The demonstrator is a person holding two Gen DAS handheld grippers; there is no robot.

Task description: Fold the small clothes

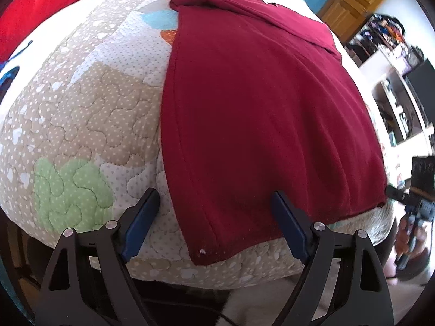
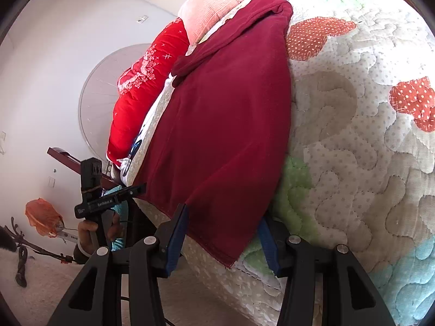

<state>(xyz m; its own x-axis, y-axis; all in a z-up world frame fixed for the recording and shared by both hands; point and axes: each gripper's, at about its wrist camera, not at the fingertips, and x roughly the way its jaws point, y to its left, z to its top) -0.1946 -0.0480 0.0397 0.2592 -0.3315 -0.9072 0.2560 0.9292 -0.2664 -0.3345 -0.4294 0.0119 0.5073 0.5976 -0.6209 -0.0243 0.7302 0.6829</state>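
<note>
The maroon garment (image 1: 261, 114) lay flat on the quilt (image 1: 81, 114), its hem overhanging the edge. Both the left gripper (image 1: 214, 217) and right gripper (image 2: 223, 233) gaped wide around its corners. The left gripper's body read "GenRobot AI".

Two wrist fisheyes, low at the bed's edge, facing inward, close, sharing the maroon garment (image 1: 266, 125) on the quilt (image 2: 353, 141)
</note>
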